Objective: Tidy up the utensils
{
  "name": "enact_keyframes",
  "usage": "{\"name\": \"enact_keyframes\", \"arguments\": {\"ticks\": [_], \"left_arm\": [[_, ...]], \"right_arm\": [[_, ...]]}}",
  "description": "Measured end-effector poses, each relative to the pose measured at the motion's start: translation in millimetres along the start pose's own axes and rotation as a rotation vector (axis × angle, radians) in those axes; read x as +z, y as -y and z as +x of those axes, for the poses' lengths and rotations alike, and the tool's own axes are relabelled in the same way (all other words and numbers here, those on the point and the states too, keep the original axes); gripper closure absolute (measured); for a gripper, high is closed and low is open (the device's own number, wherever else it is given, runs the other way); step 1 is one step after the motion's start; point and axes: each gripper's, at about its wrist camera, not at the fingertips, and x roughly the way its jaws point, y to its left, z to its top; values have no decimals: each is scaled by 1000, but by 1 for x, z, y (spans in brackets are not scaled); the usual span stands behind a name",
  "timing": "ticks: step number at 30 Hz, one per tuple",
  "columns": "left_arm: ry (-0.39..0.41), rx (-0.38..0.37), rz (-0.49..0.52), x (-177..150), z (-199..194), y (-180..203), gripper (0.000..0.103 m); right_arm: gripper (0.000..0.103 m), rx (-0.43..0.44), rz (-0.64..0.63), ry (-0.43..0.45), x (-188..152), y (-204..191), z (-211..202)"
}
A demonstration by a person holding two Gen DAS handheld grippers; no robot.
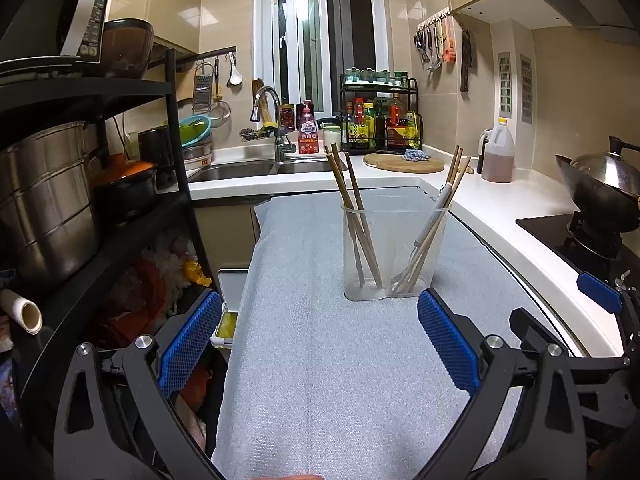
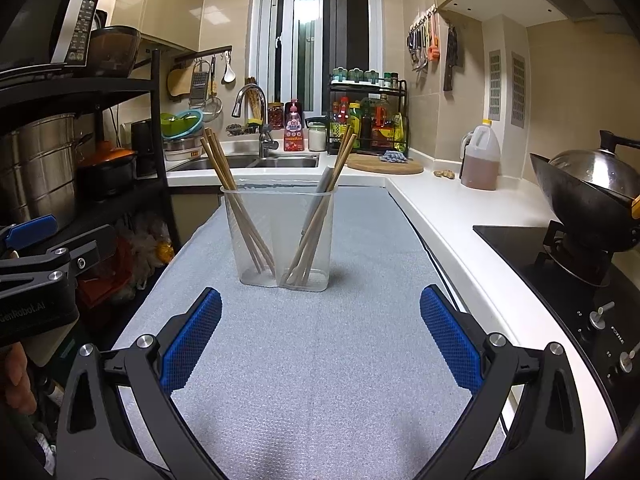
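left gripper point(image 1: 318, 344) and right gripper point(image 2: 320, 336), jaws spread and empty, hover over a grey mat point(image 2: 320, 360) on the worktop, where a clear two-compartment holder point(image 2: 280, 232) keeps wooden chopsticks point(image 2: 236, 200) left, chopsticks and a white utensil point(image 2: 322, 188) right.

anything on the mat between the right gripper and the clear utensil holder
Nothing visible. Only bare grey mat lies between the open right gripper and the clear holder with its chopsticks.
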Motion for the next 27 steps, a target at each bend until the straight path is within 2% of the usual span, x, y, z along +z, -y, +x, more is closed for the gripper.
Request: {"name": "enact_keyframes", "arguments": {"ticks": [18,27], "left_arm": [[11,13,-18,-4,0,-1,8],[0,-5,-16,-4,1,-3,8]], "right_arm": [[5,6,17,-15,0,1,1],[5,11,22,-12,0,3,-1]]}}
